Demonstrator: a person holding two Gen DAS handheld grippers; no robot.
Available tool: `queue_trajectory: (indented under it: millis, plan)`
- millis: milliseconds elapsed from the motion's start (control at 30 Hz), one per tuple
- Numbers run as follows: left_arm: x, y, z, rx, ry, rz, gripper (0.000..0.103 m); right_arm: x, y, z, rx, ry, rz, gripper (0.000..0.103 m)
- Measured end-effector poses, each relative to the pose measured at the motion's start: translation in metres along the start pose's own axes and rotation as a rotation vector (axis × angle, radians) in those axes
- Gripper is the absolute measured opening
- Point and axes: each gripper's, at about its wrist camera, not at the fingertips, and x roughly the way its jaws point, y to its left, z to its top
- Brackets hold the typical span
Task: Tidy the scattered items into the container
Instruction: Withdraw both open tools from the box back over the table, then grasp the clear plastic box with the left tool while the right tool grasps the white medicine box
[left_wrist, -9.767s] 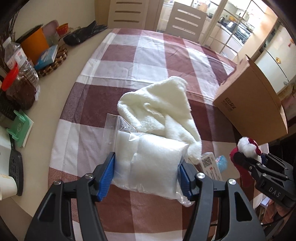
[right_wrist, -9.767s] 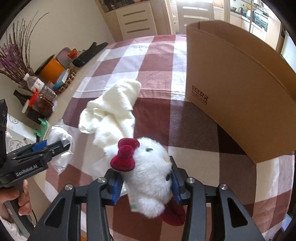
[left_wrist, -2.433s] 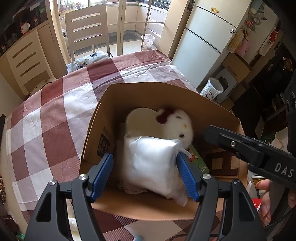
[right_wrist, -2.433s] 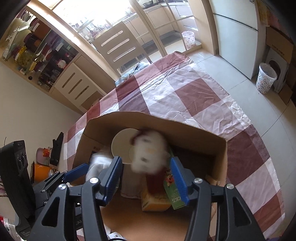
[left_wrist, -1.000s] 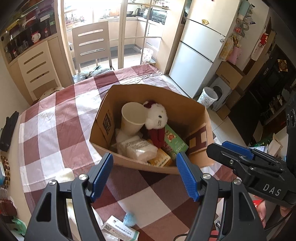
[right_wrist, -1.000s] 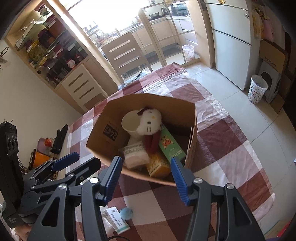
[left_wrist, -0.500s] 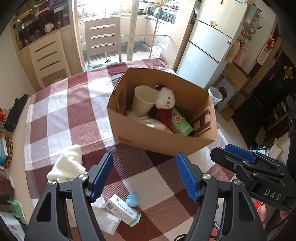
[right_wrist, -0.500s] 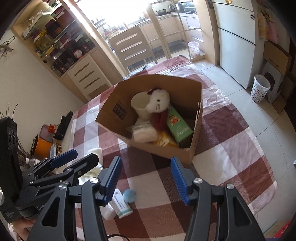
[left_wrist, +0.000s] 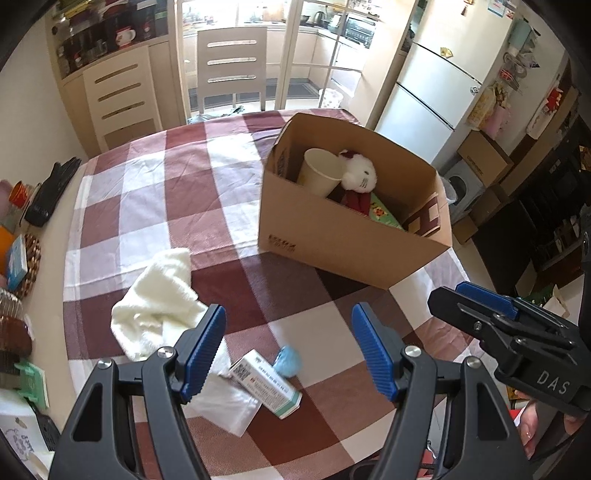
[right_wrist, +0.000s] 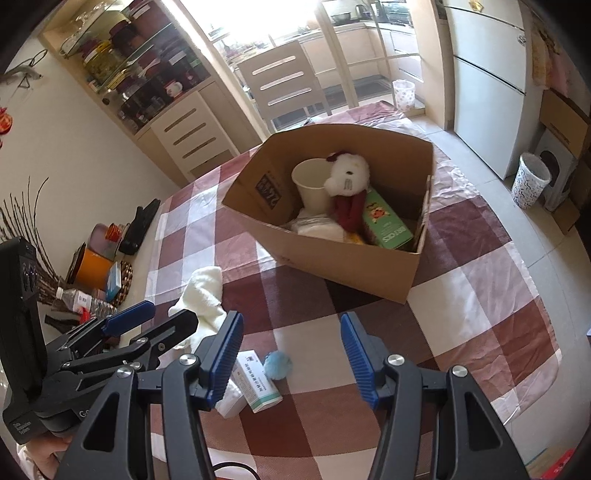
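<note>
Both hand-held grippers hung with jaws apart and nothing between them: the left hand-held gripper (left_wrist: 288, 349) at the bottom centre of its own view, the right hand-held gripper (right_wrist: 291, 356) likewise in its view. Just beyond the blue pads, low in both frames, lay a small white carton (left_wrist: 266, 384), a blue pompom (left_wrist: 288, 362) touching its side, and a clear plastic bag (left_wrist: 225, 406) partly under it. A white fluffy cloth (left_wrist: 162, 302) sat left of centre on the checked bench (left_wrist: 147, 206). Farther up, right of centre, the cardboard box (left_wrist: 332, 247) held a paper cup (right_wrist: 312, 184), a plush toy (right_wrist: 349, 177) and a green packet (right_wrist: 388, 221).
</note>
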Motion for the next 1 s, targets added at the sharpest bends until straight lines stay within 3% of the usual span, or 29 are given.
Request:
queue_trajectory:
  millis: [633,1000]
  plan:
    - [-0.011,0.088,-0.046,-0.195,0.031,0.094,0.072,0.044,0.058,-0.022,-0.123,0.111,0.047,0.056]
    - [0.003,0.131,-0.078,-0.319,0.086,0.131,0.072,0.074,0.062,-0.033,-0.164,0.171,0.022,0.056]
